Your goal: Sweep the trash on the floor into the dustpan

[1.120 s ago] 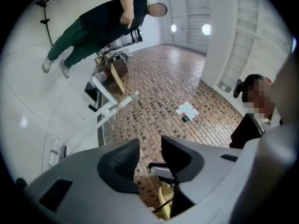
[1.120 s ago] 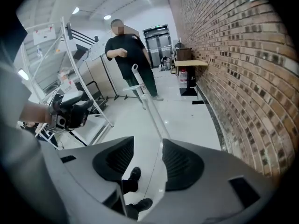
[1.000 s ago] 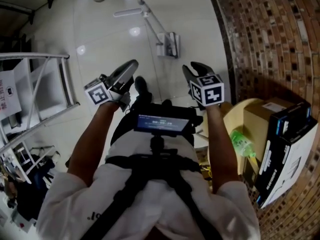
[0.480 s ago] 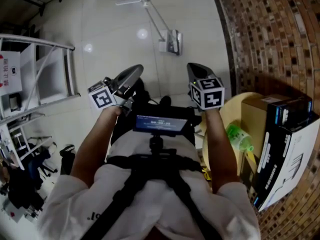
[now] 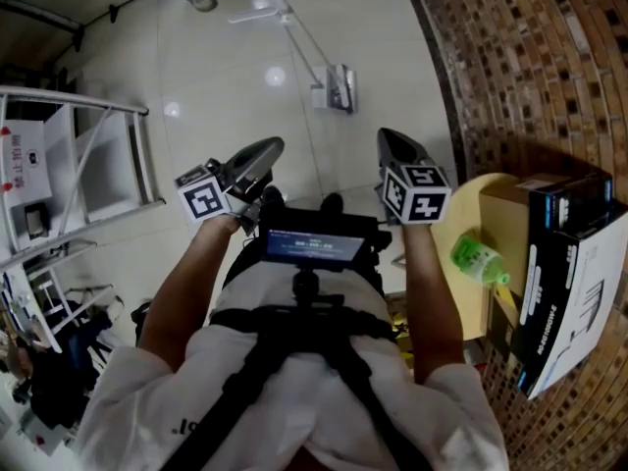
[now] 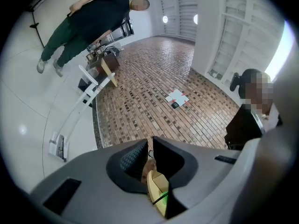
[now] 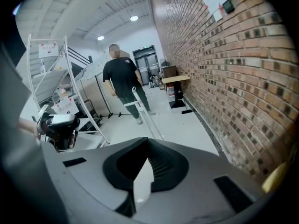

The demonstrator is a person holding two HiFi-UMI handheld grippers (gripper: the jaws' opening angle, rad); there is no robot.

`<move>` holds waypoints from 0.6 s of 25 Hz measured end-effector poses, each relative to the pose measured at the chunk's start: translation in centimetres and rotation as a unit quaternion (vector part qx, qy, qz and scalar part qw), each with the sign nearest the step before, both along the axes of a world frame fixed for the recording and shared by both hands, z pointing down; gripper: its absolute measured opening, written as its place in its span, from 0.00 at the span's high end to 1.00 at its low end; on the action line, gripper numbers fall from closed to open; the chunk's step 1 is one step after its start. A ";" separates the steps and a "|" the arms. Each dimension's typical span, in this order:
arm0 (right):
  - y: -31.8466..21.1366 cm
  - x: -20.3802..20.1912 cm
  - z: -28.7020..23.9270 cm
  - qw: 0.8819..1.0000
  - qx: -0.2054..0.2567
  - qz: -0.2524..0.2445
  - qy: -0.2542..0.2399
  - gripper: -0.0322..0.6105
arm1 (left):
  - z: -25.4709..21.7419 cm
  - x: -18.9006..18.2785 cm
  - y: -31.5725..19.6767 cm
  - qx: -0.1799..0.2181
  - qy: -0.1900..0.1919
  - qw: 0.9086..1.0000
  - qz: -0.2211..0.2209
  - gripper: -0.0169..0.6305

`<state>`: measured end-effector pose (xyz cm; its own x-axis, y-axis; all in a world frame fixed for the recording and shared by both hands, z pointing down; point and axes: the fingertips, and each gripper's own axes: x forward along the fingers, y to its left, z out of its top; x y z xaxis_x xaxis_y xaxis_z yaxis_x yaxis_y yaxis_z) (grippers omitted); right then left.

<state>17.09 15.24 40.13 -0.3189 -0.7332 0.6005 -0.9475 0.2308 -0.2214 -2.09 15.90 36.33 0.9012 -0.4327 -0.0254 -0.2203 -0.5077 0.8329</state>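
Both of my claws have shut since a second ago, when the right jaws stood visibly apart; both hands now sit a little higher against the floor.

1. Chest screen (image 5: 314,246): on my harness, nearest item, between my forearms.
2. My arms: both elbows bent, bare forearms reaching forward on either side of the screen.
3. Left claw (image 5: 273,147): angled toward the right. Jaws together but for a thin slit, gripping nothing.
4. Right claw (image 5: 388,137): pointing forward and tipped down. Jaws together, gripping nothing.
5. Yellow round surface (image 5: 471,204): just right of my right arm, against the brick wall (image 5: 530,67). It carries a green bottle (image 5: 478,260), lying tilted, and black-and-white boxes (image 5: 569,283) standing on edge.
6. White rack (image 5: 98,155): on my left.
7. Dustpan (image 5: 337,86): white, on the pale floor (image 5: 216,57) ahead of both claws and well apart from them, near the foot of the brick wall. Its long handle slants away up and to the left.
8. Person in dark clothes (image 7: 122,78): farthest, standing beyond the dustpan.
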 end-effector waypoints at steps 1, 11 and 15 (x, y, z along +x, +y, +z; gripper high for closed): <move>-0.1 -0.2 -0.1 1.000 0.004 0.008 -0.005 0.95 | 0.0 -0.3 -0.1 -0.003 0.000 1.000 0.001 0.93; -0.6 -3.2 -1.4 0.996 0.021 0.057 -0.062 0.95 | -1.4 -3.8 -1.1 0.012 0.008 1.000 0.016 0.93; -0.3 -4.3 -1.3 0.997 -0.001 0.038 -0.062 0.95 | -1.6 -4.2 -1.5 0.005 0.017 1.000 0.014 0.93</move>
<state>12.78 14.93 38.87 -0.3343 -0.7564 0.5623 -0.9277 0.1591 -0.3376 -6.29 14.43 34.77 0.9116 -0.4067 -0.0600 -0.1778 -0.5216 0.8344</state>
